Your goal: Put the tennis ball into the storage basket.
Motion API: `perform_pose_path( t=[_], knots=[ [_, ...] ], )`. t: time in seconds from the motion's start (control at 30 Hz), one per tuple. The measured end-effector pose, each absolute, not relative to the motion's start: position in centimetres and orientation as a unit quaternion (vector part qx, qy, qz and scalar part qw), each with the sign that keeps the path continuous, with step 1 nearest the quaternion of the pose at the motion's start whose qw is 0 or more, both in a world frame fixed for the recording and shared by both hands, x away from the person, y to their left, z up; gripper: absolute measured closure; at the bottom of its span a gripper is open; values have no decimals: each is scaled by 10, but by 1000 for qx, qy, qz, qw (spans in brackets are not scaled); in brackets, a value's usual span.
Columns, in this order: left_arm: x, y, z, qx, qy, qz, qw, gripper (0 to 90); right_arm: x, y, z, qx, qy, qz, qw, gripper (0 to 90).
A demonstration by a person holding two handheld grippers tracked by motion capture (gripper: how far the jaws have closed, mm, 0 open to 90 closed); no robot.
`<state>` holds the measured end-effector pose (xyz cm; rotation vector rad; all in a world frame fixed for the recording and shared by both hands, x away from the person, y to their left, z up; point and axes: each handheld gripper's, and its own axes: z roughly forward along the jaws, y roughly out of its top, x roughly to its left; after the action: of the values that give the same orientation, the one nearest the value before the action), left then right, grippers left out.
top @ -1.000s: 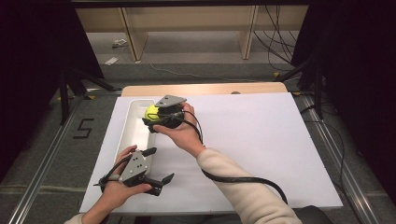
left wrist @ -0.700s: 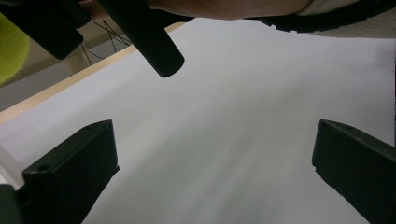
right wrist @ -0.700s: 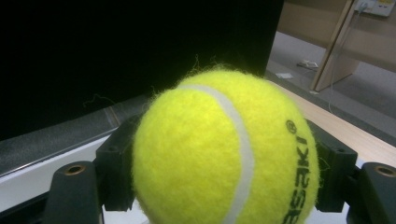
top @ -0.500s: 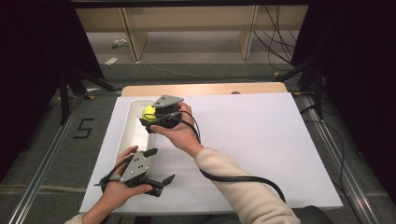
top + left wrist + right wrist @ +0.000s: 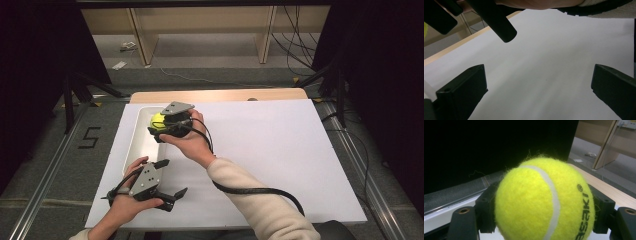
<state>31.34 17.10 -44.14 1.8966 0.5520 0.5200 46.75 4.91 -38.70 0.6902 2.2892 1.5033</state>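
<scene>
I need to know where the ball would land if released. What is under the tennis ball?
The tennis ball, held in the right hand-held gripper, is above the white tray. The tray floor directly beneath is covered.

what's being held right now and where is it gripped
The right gripper holds a yellow tennis ball, its jaws pressed on the ball's two opposite sides. The left gripper is open, holding nothing.
</scene>
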Motion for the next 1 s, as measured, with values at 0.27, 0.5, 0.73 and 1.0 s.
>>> perform_pose_path(
  t=[0.27, 0.5, 0.73, 1.0],
  knots=[
    [313, 171, -442, 792, 231, 215, 523, 0, 468, 51, -389, 239, 803, 523, 155, 270],
    [313, 171, -442, 792, 231, 215, 522, 0, 468, 53, -389, 238, 804, 523, 153, 271],
    [313, 171, -441, 793, 229, 216, 522, 0, 468, 55, -389, 237, 804, 524, 153, 271],
    [313, 171, -441, 793, 229, 215, 521, 0, 469, 57, -389, 238, 804, 523, 151, 271]
  ],
)
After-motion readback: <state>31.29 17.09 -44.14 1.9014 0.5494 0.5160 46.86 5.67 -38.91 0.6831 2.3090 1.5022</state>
